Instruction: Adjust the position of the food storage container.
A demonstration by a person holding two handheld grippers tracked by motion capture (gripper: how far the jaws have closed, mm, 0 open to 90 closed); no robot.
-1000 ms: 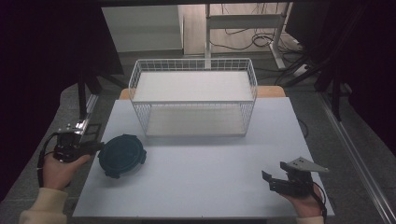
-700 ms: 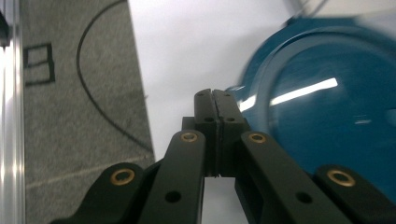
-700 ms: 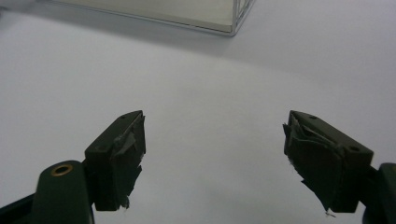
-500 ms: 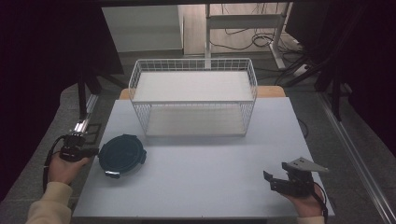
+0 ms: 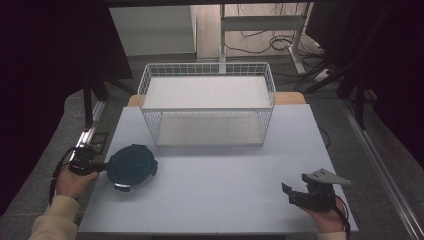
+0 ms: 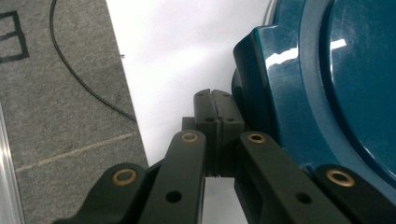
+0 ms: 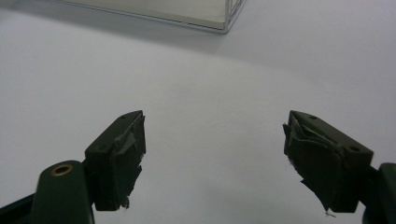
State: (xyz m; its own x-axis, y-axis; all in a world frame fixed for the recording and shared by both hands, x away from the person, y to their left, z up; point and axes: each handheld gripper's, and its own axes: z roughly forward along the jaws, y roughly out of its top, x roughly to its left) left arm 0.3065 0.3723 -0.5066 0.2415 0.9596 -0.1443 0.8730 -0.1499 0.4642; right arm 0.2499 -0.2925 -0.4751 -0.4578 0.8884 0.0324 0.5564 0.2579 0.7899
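Hidden: the teal lid [image 6: 327, 93] is cut off at the right edge of the left gripper view; whether a container sits beneath it cannot be told.
Lid position: flat at the table's [image 5: 215, 190] left front, well short of the wire basket [image 5: 207, 107].
Lid axis: round, none; top faces up.
Left gripper [image 6: 215, 100]: jaws together just beside the lid's rim, nothing between.
Right gripper [image 7: 215, 144]: jaws apart, nothing between, over bare table.
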